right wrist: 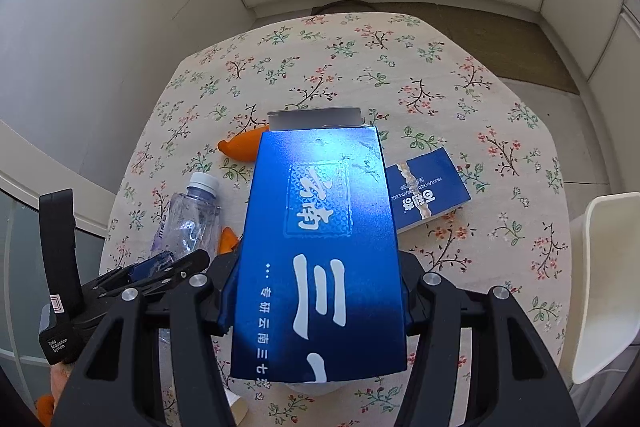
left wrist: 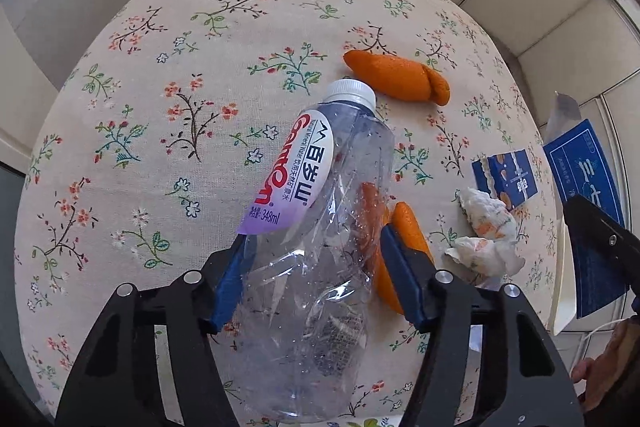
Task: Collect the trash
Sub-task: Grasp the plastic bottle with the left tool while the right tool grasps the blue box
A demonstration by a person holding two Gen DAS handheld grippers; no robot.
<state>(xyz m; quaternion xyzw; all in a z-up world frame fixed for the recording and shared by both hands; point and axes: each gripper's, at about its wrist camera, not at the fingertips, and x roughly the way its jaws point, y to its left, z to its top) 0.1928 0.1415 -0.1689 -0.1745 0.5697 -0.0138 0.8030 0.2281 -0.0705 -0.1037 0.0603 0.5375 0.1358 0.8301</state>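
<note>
A crumpled clear plastic bottle (left wrist: 320, 227) with a white cap and a purple-and-white label lies between my left gripper's (left wrist: 314, 251) blue pads, which press on its sides just above the floral tablecloth (left wrist: 160, 107). My right gripper (right wrist: 316, 291) is shut on a tall blue carton (right wrist: 320, 247) with white characters, held above the table. The right wrist view shows the bottle (right wrist: 188, 223) and the left gripper (right wrist: 160, 263) at lower left. Loose trash on the cloth: an orange peel (left wrist: 396, 77), a second peel (left wrist: 406, 227) behind the bottle, crumpled tissues (left wrist: 486, 227) and a small blue biscuit box (left wrist: 506, 181).
A white chair (right wrist: 600, 287) stands at the table's right side. The table is round, with pale walls close behind it and on the left. The biscuit box (right wrist: 428, 187) lies right of the held carton, and the far peel (right wrist: 244, 145) left of it.
</note>
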